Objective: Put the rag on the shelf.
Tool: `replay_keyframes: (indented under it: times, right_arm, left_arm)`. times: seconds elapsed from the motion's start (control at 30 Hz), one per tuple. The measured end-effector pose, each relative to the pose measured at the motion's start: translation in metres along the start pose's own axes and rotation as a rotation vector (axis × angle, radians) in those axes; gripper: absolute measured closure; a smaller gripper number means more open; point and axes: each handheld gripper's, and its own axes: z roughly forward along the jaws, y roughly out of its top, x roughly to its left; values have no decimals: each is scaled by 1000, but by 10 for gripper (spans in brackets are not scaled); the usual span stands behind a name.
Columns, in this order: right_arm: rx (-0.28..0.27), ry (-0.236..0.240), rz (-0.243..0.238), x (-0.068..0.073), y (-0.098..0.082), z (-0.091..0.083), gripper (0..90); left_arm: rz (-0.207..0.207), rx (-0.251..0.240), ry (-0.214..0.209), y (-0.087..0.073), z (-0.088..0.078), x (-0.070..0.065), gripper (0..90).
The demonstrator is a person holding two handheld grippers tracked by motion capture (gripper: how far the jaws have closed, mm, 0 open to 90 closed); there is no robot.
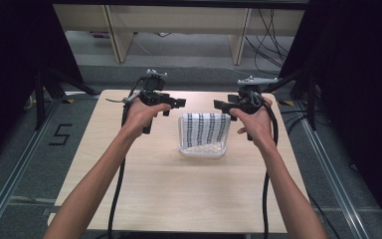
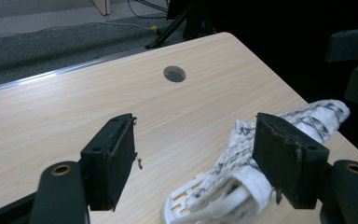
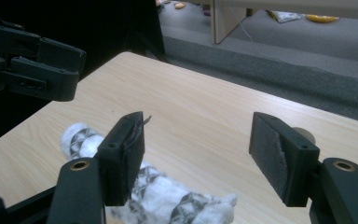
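Two forearms are coming in over the near edge of the tabletop (image 1: 179, 199), each hand carrying one tool. The left tool (image 1: 176, 103) is hanging over the far left part of the tabletop, its jaws standing spread with nothing between them; in the left gripper view the left tool (image 2: 193, 158) is looking down on bare wood, with the towel's end behind its right-hand jaw. The right tool (image 1: 222, 105) is hovering over the far right part, jaws likewise spread and pinching nothing; in the right gripper view the right tool (image 3: 198, 158) is framing bare wood, the towel lying low behind its left-hand jaw.

One towel (image 1: 205, 128), white with dark patterned stripes, is lying draped over one white basket (image 1: 202, 151) near the middle of the tabletop, a little toward the far edge and between the two tools. The towel (image 2: 242, 154) is covering most of the basket (image 2: 182, 205), whose slotted wall is peeking out at one end. The towel (image 3: 163, 196) is touching neither tool.

One round hole (image 2: 174, 73) is sitting in the tabletop near a far corner.
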Motion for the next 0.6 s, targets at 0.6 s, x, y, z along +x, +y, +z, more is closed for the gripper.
replay_keyframes:
  times: [0.6]
  right_arm:
    - [-18, 18, -67, 16, -16, -22, 348]
  left_arm:
    - [64, -20, -33, -41, -27, -7, 272]
